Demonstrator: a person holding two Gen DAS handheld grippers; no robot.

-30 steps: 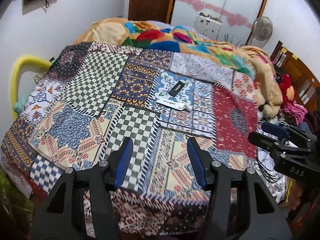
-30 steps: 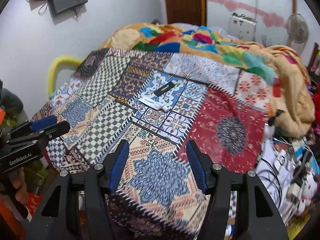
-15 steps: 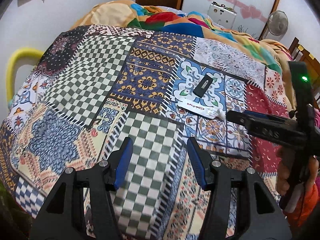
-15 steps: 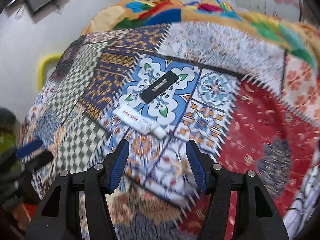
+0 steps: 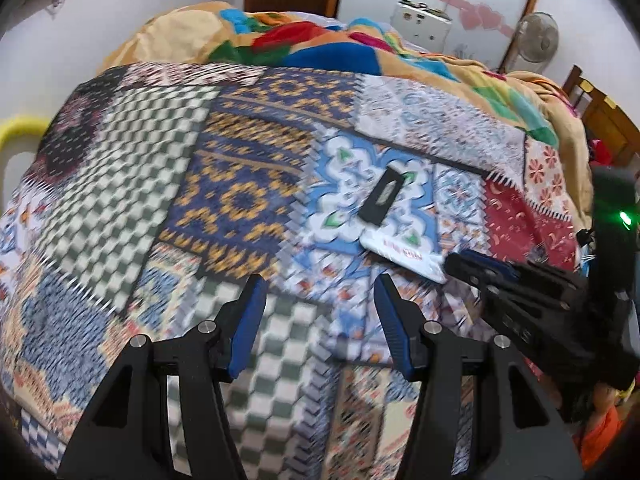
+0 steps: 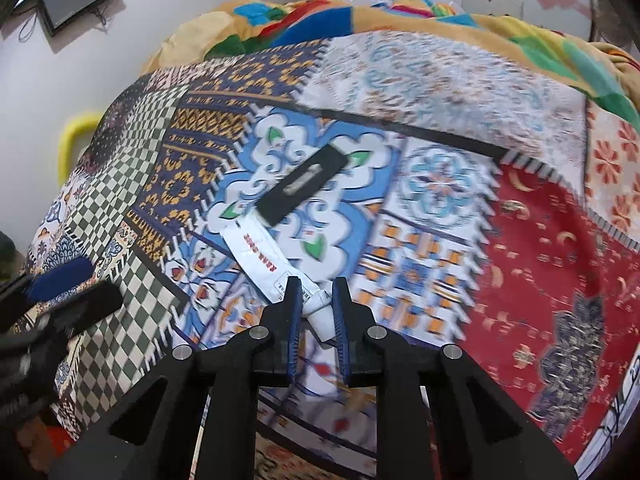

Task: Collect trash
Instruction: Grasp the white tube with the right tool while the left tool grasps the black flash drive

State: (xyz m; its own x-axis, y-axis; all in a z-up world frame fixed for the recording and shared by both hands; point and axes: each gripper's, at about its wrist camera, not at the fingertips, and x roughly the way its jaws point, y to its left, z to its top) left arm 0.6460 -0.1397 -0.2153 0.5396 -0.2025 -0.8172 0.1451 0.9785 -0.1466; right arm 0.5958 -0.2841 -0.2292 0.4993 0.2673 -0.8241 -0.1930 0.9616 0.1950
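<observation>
Right wrist view, right tool (image 6: pixel 315 294) pinching white tube's (image 6: pixel 260 254) cap end, hidden in left view

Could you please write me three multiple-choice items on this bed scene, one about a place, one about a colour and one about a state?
1. Where does the black flat strip lie relative to the white tube?
A. beyond the tube's far end
B. under the tube's cap
C. off the bedspread

2. What colour is the print on the tube?
A. green
B. red
C. yellow

3. How do the right gripper's jaws stand?
A. wide open over bare cloth
B. closed on the black strip
C. closed in on the tube's cap end

Answers: 1 A, the strip sits just past the tube's flat end on the bedspread. 2 B, red lettering shows on the white body. 3 C, having just closed, the pads flank the cap end.
</observation>
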